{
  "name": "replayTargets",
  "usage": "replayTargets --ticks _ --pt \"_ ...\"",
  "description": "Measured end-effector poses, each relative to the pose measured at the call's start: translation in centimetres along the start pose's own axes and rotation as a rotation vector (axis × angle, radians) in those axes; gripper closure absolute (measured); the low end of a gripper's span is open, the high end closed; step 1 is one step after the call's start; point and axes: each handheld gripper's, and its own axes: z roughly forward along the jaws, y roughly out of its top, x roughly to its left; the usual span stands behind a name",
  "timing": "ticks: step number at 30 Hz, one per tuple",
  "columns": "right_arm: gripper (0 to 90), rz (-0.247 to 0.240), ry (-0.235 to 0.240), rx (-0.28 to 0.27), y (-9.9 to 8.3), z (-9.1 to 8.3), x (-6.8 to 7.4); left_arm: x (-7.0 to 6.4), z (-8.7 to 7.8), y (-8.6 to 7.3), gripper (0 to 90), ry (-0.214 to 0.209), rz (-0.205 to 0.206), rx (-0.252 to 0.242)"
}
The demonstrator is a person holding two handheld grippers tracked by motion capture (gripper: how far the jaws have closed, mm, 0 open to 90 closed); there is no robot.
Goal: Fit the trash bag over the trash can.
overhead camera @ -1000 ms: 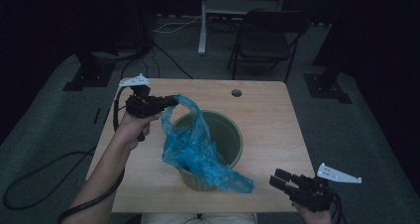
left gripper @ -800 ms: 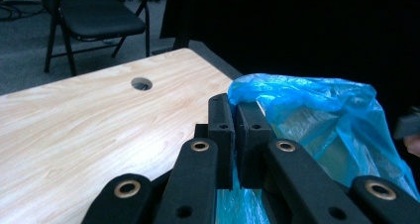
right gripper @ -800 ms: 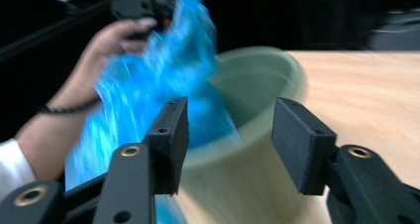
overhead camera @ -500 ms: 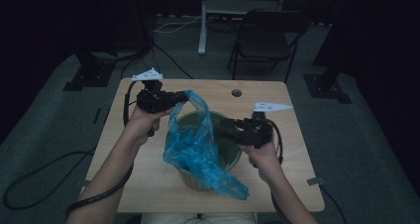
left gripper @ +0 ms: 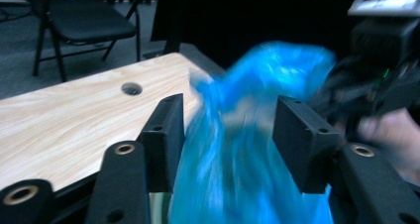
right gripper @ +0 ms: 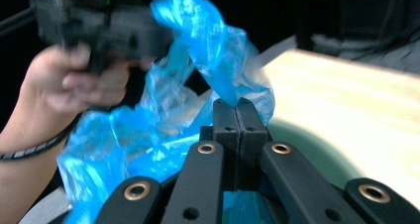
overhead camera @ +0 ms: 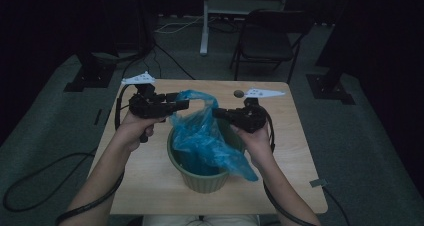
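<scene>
A blue plastic bag (overhead camera: 205, 136) hangs half inside a green bin (overhead camera: 202, 178) on the wooden table (overhead camera: 292, 151); one corner drapes over the bin's front rim. My right gripper (overhead camera: 216, 113) holds the bag's raised top edge from the right, jaws shut on the film (right gripper: 238, 107). My left gripper (overhead camera: 184, 105) is at the bag's upper left. In the left gripper view its jaws stand wide apart (left gripper: 228, 135) with the blue bag (left gripper: 247, 144) between them, blurred. Whether a jaw touches the film is unclear.
A small round hole (overhead camera: 239, 93) lies near the table's far edge. A dark folding chair (overhead camera: 270, 36) and a white stand (overhead camera: 205, 31) are behind the table. Cables (overhead camera: 30, 186) trail on the floor at left.
My right gripper came up from the table's near right corner to the bag's top and shut on it. The left gripper shifted slightly and its jaws now stand open.
</scene>
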Motion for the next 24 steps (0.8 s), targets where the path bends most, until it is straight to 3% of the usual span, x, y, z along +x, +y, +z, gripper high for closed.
replayTargets --ticks 3,7,11,15,17,18,22,24 --pt "90.0 -0.001 -0.017 -0.047 0.7 -1.3 -0.1 0.1 -0.5 -0.4 40.2 0.005 -0.01 0.003" --pt "89.9 0.001 -0.048 -0.078 1.2 -2.5 -0.4 0.2 -0.6 -1.0 39.9 -0.04 -0.023 0.015" --pt "89.7 0.0 -0.059 -0.091 1.3 -2.8 -0.4 0.5 0.7 -1.3 39.8 -0.076 -0.078 0.041" --pt "88.6 -0.009 -0.047 -0.093 1.2 -2.6 0.0 0.2 2.6 -1.4 41.2 -0.104 -0.085 0.074" --pt "88.2 -0.011 -0.05 -0.096 1.2 -2.6 0.0 -0.1 3.2 -1.5 49.6 -0.136 -0.08 0.077" --pt "88.2 -0.016 -0.056 -0.095 1.2 -2.6 0.0 -0.3 3.3 -1.6 60.9 -0.128 -0.063 0.073" --pt "88.2 -0.008 -0.074 -0.107 1.0 -3.4 -0.5 -0.3 2.3 -1.8 88.4 -0.13 -0.028 0.049" --pt "88.2 -0.004 -0.088 -0.114 0.8 -4.1 -0.8 0.0 1.5 -1.9 90.0 -0.118 -0.013 0.039"
